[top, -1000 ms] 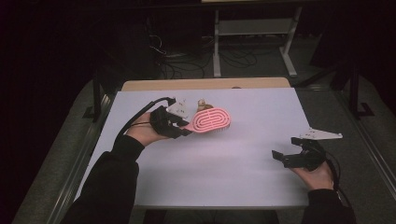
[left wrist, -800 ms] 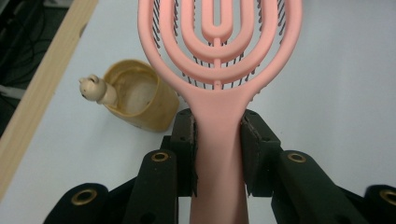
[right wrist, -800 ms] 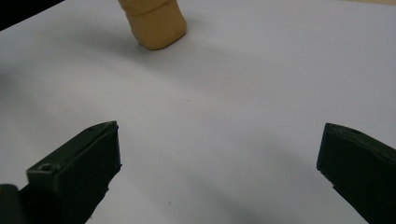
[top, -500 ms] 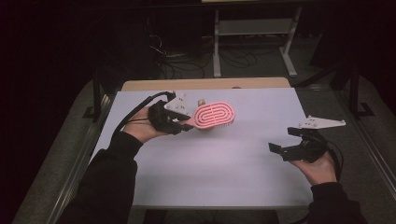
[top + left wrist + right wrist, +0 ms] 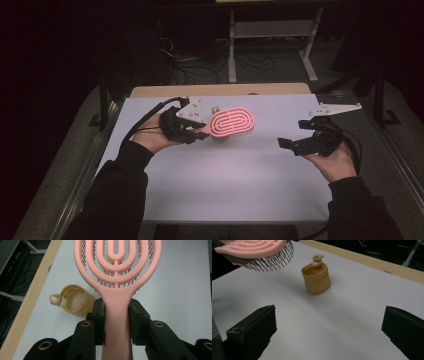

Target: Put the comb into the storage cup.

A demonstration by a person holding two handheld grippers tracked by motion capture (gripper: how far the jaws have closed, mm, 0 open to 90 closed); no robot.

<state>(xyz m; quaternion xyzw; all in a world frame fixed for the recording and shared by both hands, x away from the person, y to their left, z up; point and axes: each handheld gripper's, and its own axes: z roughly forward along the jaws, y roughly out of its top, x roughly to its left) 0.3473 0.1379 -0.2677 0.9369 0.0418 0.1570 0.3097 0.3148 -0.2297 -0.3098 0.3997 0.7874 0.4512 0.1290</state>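
A pink hairbrush [image 5: 231, 121] with an oval slotted head hangs above the table, bristles pointing down. My left gripper [image 5: 197, 134] is shut on its handle [image 5: 117, 322], with the two black pads tight against both sides. A small tan pot [image 5: 316, 278] with a little bear figure on its rim stands upright on the white table under and beyond the brush head [image 5: 254, 250]; the pot [image 5: 75, 300] sits left of the handle in the left gripper view. Off to the right, my right gripper [image 5: 291, 145] is held above the table, jaws wide apart and nothing between them, pointing toward the pot.
The white table top [image 5: 230, 175] has a wooden strip [image 5: 220, 90] along its far edge. Beyond it are dark floor, cables and a metal stand [image 5: 270, 30]. Grey rails run along both sides of the table.
The right hand has risen off the table and tilted its gripper toward the centre. The left hand lifted the brush slightly higher, still gripping it.
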